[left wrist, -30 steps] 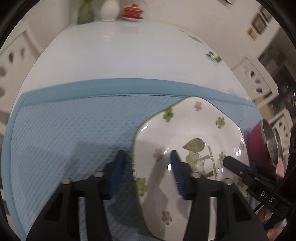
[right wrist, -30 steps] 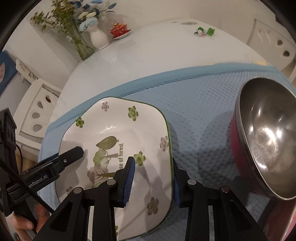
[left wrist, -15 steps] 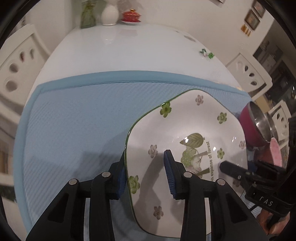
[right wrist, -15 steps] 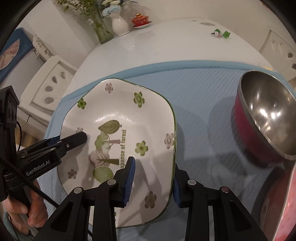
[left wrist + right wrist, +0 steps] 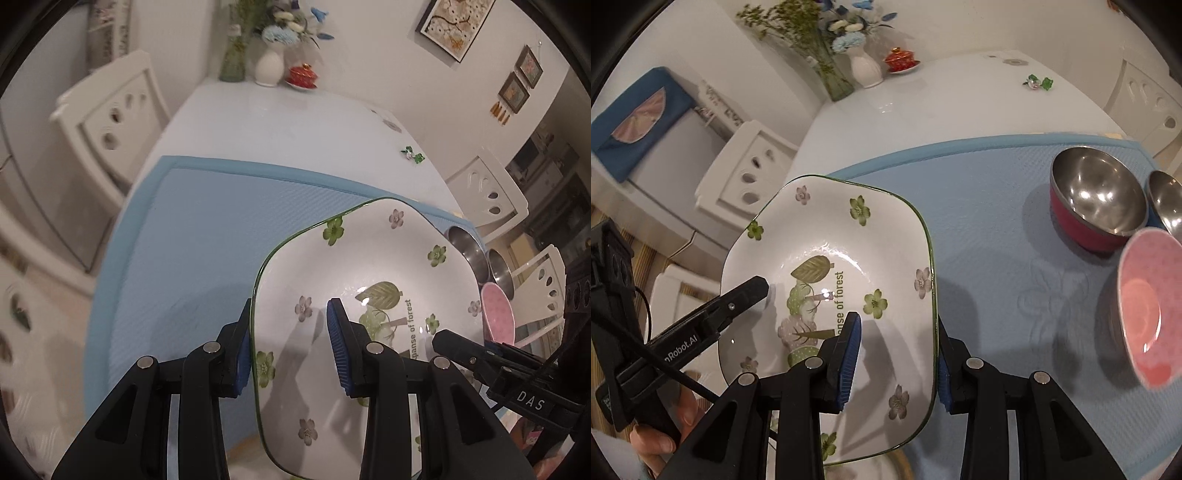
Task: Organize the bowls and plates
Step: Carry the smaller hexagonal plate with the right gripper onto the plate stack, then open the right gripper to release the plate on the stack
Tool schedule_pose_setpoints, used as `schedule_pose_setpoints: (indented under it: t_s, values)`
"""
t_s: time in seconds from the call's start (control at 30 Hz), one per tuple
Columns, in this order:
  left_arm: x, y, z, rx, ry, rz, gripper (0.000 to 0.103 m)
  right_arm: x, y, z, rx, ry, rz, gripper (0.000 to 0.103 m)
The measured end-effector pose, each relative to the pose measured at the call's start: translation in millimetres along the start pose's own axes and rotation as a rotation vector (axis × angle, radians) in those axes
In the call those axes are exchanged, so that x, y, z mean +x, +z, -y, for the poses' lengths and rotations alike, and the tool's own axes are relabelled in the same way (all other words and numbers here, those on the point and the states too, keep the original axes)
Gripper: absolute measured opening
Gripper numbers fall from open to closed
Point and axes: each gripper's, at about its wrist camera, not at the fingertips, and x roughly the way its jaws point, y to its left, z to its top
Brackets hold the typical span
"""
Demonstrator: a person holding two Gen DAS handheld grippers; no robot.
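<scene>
— Where is the floral plate (image 5: pixel 369 295) found?

— It is held up above the blue mat (image 5: pixel 192 236), gripped at two opposite rims. A green edge line, scattered flowers and a tree motif with lettering are seen on its white face (image 5: pixel 827 266).

— How are the fingers of the left gripper (image 5: pixel 290 349) set?

— They are clamped on the plate's rim: one blue pad (image 5: pixel 338 347) is laid on the inner face, the other is pressed beneath the edge.

— And the right gripper (image 5: pixel 895 356)?

— The opposite rim is straddled in the same manner, one pad (image 5: pixel 849 354) on top and one under the edge; the plate is kept clamped between them.

— What else is seen on the mat?

— A steel bowl with a red outside (image 5: pixel 1097 203) is stood towards the far right, a second steel bowl (image 5: pixel 1167 203) just beside it, and a pink plate (image 5: pixel 1145 306) nearer. The mat is spread on a white table (image 5: pixel 942 107); a white vase of flowers (image 5: pixel 864 70) and a red lidded cup (image 5: pixel 899 59) are placed at the table's far end. A hand (image 5: pixel 661 435) is seen on the left gripper's handle.
</scene>
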Motion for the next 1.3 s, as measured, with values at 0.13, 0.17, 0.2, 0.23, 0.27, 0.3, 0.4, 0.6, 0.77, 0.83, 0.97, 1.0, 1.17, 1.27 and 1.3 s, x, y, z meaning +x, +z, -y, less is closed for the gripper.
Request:
schedule_pose_setpoints:
  t_s: [0.13,0.17,0.2,0.23,0.27,0.3,0.4,0.6,0.77,0.83,0.97,1.0,1.17,1.27,1.3]
  values:
    - [-29.5,-24.7,-9.7,-0.054,0.002,0.017,0.033,-13.4,-24.6,-12.2,-0.007,0.017,-0.019,0.037]
    - [-36.9,-33.6,-12.4,-0.065,0.007,0.020,0.033,-15.8,-32.6,-16.6,-0.012,0.025,-0.026,0.036]
    - [-41.8,-40.2,-14.0,-0.071,0.011,0.021,0.033,-18.3,-40.3,-18.6,-0.020,0.029,-0.032,0.037]
    - [-46.4,-47.7,-15.6,-0.078,0.015,0.020,0.033,-19.4,-46.4,-22.3,-0.027,0.030,-0.038,0.037]
    - [-49.9,-56.3,-17.6,-0.086,0.018,0.016,0.033,-20.7,-53.3,-25.4,-0.035,0.031,-0.044,0.036]
    - [-53.9,-65.9,-20.8,-0.096,0.018,0.011,0.033,-21.3,-60.9,-28.8,-0.044,0.031,-0.052,0.036]
    - [-56.7,-95.6,-30.4,-0.133,0.021,-0.024,0.033,-20.2,-87.3,-35.9,-0.068,0.027,-0.093,0.036]
    - [-41.1,-145.0,-45.1,-0.193,-0.010,-0.137,0.033,-8.7,-128.5,-29.5,-0.073,0.005,-0.189,0.036]
    - [-30.5,-161.5,-46.8,-0.220,-0.034,-0.184,0.033,-5.6,-145.5,-18.3,-0.056,-0.024,-0.231,0.036]
    - [-28.6,-163.2,-43.7,-0.207,-0.034,-0.186,0.033,-3.8,-147.4,-16.4,-0.055,-0.039,-0.235,0.036]
    - [-21.4,-156.4,-45.7,-0.221,-0.062,-0.194,0.033,4.2,-146.8,-12.7,-0.049,-0.051,-0.258,0.036]
    - [-20.2,-155.7,-45.5,-0.216,-0.058,-0.192,0.033,9.5,-146.0,-14.6,-0.047,-0.051,-0.266,0.036]
    - [-13.8,-153.9,-46.1,-0.163,-0.051,-0.201,0.033,14.6,-145.0,-18.3,-0.066,-0.082,-0.264,0.036]
    - [-11.2,-151.8,-52.8,-0.185,-0.088,-0.218,0.032,15.3,-142.0,-14.9,-0.047,-0.076,-0.265,0.036]
    - [-11.1,-151.3,-52.9,-0.182,-0.088,-0.220,0.032,15.2,-142.0,-14.9,-0.048,-0.077,-0.266,0.036]
